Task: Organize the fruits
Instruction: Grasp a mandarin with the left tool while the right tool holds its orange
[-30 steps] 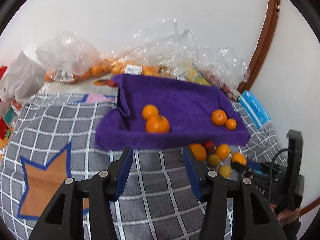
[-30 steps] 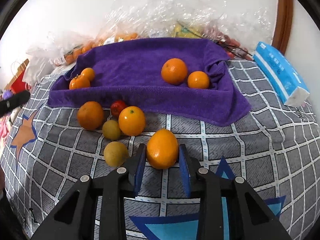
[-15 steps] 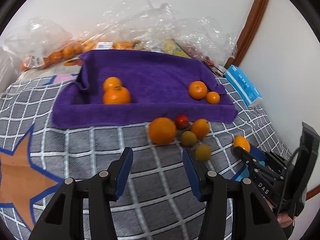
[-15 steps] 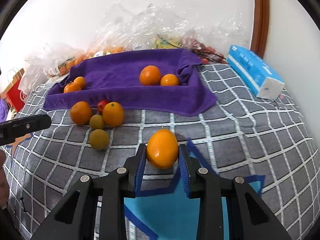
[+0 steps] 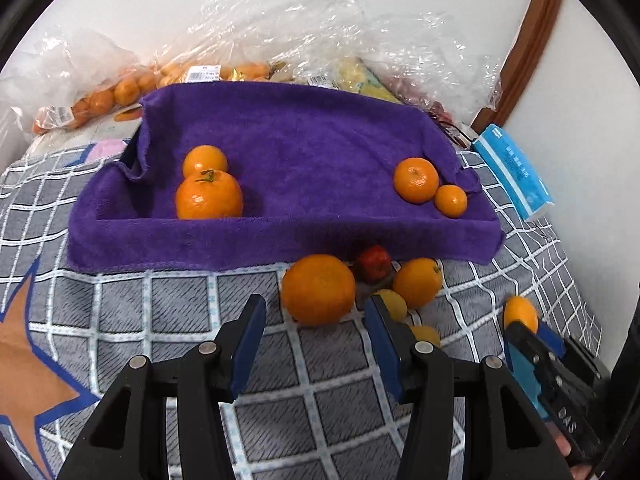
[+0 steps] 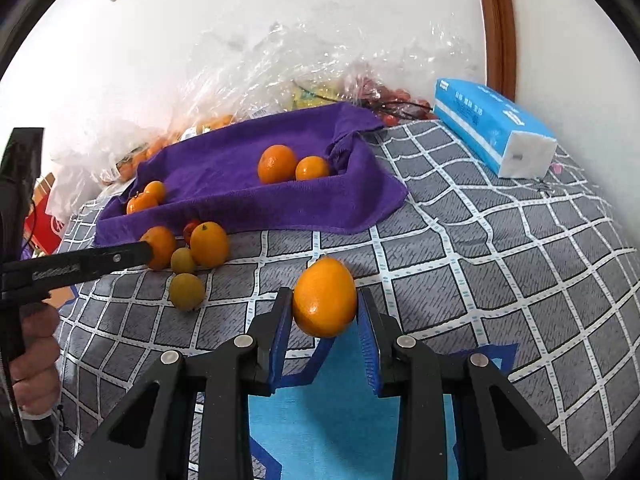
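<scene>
Four oranges (image 5: pixel 209 199) sit in pairs at opposite ends of the purple towel-lined tray (image 5: pixel 280 236). Just in front lie a large orange (image 5: pixel 318 289), a red fruit (image 5: pixel 374 263), possibly a tomato, and yellowish ones (image 6: pixel 186 291). One oval orange (image 6: pixel 324 302) is lifted clear.

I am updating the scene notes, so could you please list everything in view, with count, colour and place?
towel: one, purple, lining a tray at the back of the bed.
oranges on towel: four, orange, two at its left end, two at its right.
loose fruit: five on the cover before the towel: two orange, one small red, two small yellow-green.
held orange: one, orange, between the right jaws.
cover: one, grey with white grid and star patches, under everything.
tissue pack: one, blue and white, right of the towel.
bags: several, clear plastic, holding fruit, along the wall.
left gripper: black, blue pads, open, near the big loose orange.
right gripper: black, blue pads, shut on the held orange.
</scene>
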### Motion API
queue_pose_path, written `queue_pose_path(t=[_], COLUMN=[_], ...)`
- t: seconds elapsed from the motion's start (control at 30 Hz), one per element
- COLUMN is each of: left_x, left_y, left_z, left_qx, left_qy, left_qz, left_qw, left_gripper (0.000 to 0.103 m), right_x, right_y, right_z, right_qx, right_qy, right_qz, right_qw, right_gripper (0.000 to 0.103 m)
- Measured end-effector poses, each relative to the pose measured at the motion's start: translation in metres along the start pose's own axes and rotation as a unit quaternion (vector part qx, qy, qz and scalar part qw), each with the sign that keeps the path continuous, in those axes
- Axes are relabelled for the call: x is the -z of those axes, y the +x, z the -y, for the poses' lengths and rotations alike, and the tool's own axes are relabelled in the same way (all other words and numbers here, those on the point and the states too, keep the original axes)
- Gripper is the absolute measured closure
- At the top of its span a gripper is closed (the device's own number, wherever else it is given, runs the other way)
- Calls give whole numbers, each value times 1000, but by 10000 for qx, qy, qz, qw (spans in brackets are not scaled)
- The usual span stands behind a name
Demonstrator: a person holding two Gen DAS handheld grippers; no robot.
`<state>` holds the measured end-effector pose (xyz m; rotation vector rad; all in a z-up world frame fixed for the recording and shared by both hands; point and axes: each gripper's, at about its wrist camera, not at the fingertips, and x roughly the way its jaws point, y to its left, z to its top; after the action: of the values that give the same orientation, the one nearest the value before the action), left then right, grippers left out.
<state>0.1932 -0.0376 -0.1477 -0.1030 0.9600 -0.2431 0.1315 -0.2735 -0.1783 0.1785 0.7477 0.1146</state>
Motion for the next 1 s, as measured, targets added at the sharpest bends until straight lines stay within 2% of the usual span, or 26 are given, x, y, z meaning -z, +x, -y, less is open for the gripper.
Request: queue_pose_path(t=[0.03, 0.13, 0.43, 0.6, 0.8, 1.0], left_x=[-2, -4, 7, 16, 22, 29], left_y=[4, 13, 2, -18, -30, -41], left_z=[1, 3, -13, -28, -45, -47], left_qx=[6, -50, 353, 263, 296, 178], left_qy=[-20, -26, -174, -268, -464, -384], left_qz=[-26, -59, 317, 585, 720, 925], left_qw=[10000, 10000, 9987, 9976, 9959, 9948], left_gripper=[54, 64, 65, 65, 65, 65], right_x=[0, 1, 1, 0, 1, 1], right_y=[1, 4, 6, 8, 5, 3], right_z=[-1, -3, -3, -4, -3, -7], right_qx=[-48, -66, -55, 21, 107, 267], right_qy=[-9, -69, -95, -121, -144, -232], right_qz=[-23, -79, -105, -122, -45, -9], right_qw=[10000, 9999, 9999, 9999, 9998, 9994], right_gripper=[71, 71, 71, 71, 71, 71])
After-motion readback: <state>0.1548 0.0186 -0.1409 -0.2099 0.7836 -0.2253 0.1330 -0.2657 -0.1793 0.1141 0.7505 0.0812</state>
